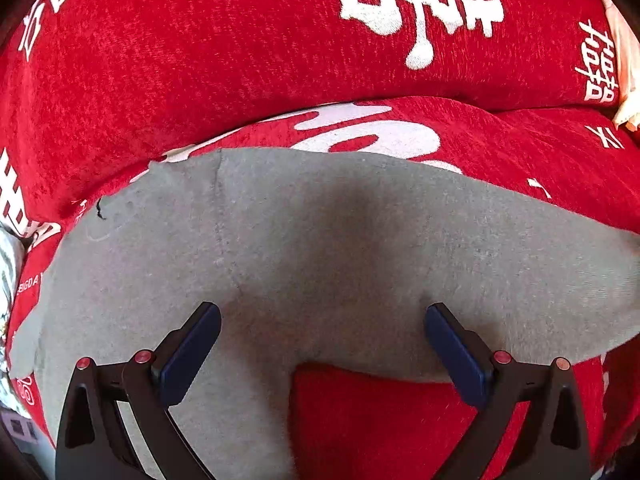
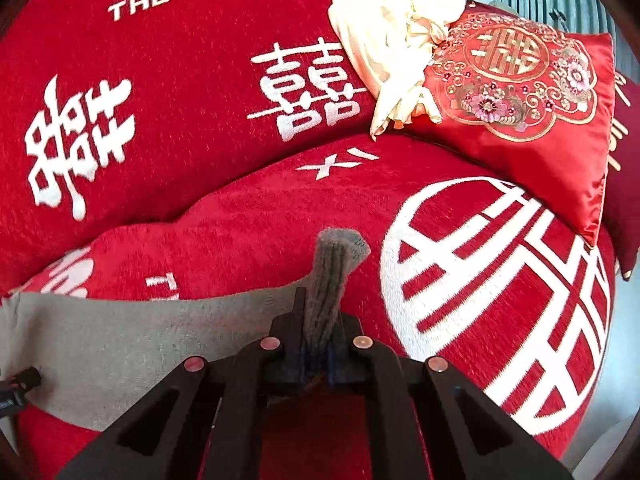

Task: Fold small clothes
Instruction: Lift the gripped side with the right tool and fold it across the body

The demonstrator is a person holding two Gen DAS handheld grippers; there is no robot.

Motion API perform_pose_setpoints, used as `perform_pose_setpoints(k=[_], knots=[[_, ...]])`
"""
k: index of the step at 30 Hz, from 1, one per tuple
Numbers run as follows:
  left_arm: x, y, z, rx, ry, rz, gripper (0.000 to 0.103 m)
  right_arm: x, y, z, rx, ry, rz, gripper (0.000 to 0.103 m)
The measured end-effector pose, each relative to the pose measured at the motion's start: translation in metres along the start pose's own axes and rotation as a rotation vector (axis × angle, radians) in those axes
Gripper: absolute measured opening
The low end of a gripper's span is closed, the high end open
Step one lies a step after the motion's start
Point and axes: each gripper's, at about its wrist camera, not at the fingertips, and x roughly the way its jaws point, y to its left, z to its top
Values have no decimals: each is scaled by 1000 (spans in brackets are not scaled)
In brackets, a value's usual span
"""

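Small grey pants (image 1: 304, 248) lie spread flat on a red sofa seat. My left gripper (image 1: 322, 320) is open, its blue-padded fingers (image 1: 192, 352) wide apart just above the crotch area of the pants, holding nothing. In the right wrist view the same grey pants (image 2: 120, 336) stretch to the left. My right gripper (image 2: 320, 312) is shut on the ribbed cuff (image 2: 332, 276) of one pant leg, and the cuff end sticks up past the fingertips. The tip of the left gripper (image 2: 20, 380) shows at the left edge.
The red sofa back cushion (image 1: 240, 52) with white characters rises behind the pants. A crumpled cream garment (image 2: 392, 48) and an embroidered red satin pillow (image 2: 528, 96) lie at the back right. A big white character (image 2: 500, 300) marks the seat on the right.
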Motion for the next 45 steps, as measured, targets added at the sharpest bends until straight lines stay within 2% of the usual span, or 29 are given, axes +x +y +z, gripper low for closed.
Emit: perform_pose_setpoints(k=[3,6,12,18,28,45], knots=[[-6,18,-8,-6,-9,-2,103,-3,-8,-2,76,4,25,7],[-8,52,-16,-60,4,-8,103,-15,-15,-2,152,-26,77,7],[-10,107,-29,-168,33,-30,103,-46,1,5,191,-64,198,7],[-15,142,-52,-187,29,-44,103,-65,27,9,217,-44,293,7],[-19,205,-96,-229,18,-70,103,-108,106,13,145,-60,357,7],[-33,283,-133,-277,-70,-120,103,-157,271,-13,-42,-61,419,7]])
